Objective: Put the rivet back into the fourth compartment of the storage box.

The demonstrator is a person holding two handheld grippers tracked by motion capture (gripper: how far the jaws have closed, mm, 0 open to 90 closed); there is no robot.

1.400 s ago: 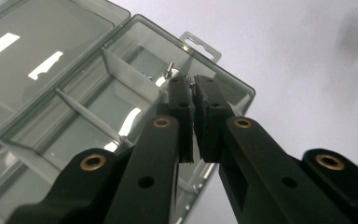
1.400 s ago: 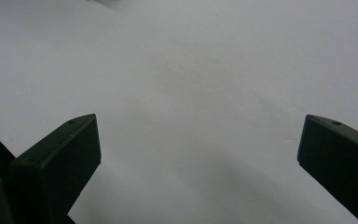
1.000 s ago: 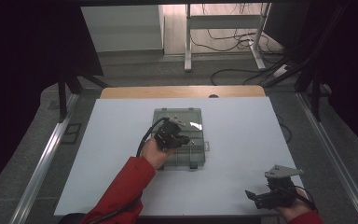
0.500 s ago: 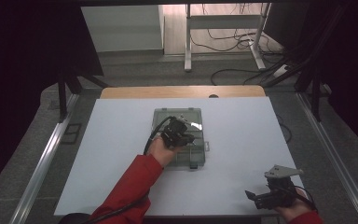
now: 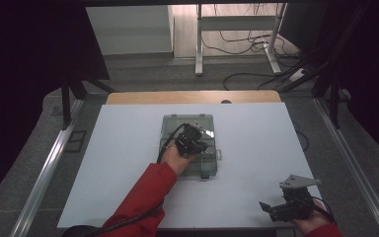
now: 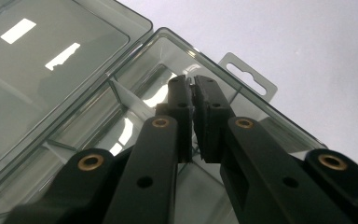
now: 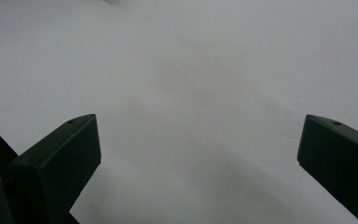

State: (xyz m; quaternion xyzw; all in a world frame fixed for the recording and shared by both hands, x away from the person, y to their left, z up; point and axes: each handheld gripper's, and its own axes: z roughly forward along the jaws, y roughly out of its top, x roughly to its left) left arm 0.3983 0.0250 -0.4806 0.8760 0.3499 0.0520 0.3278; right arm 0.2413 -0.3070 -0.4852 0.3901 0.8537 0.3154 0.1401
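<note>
Organizer box (image 5: 190, 148) open, clear compartments look empty, long axis running away from you; your left gripper (image 6: 193, 86) clenched inside, right gripper (image 7: 200, 140) released.

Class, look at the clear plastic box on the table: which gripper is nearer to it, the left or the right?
Left. The left gripper is over the plastic box, its jaws shut. The right gripper rests apart at the table's near right corner.

My left gripper (image 6: 193, 91) has black jaws with brass-ringed holes (a black cable trails off); my red sleeve (image 5: 143, 195) covers that arm.
</note>
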